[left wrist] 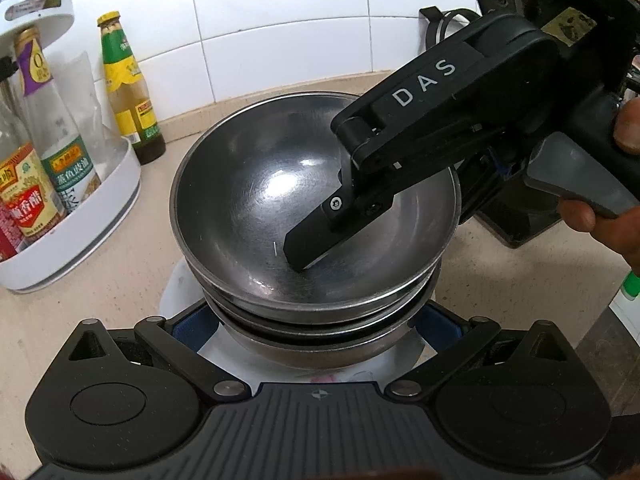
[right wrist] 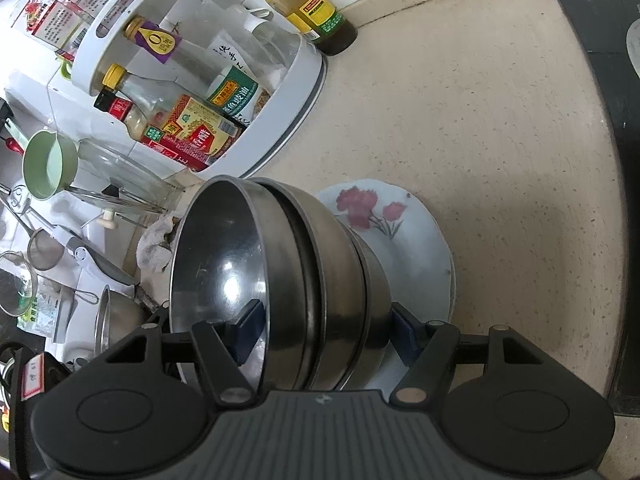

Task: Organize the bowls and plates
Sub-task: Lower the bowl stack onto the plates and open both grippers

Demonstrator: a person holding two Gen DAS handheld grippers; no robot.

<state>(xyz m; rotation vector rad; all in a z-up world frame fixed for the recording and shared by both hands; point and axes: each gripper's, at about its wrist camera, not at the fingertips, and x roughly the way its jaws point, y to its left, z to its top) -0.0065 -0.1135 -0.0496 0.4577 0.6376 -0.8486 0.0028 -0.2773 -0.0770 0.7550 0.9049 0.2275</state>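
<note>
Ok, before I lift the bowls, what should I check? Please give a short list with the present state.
1. Bowls stacked on the plate: ok.
2. Right gripper straddles the wall of the bowls, one finger inside and one outside: ok.
3. Right pads pressing firmly enough to lift: cannot tell.
4. Left gripper has a finger on each side of the bowls, low down: ok. Whether it touches them: cannot tell.
5. Rack stands apart from the bowls, so it should not block the lift: ok.
</note>
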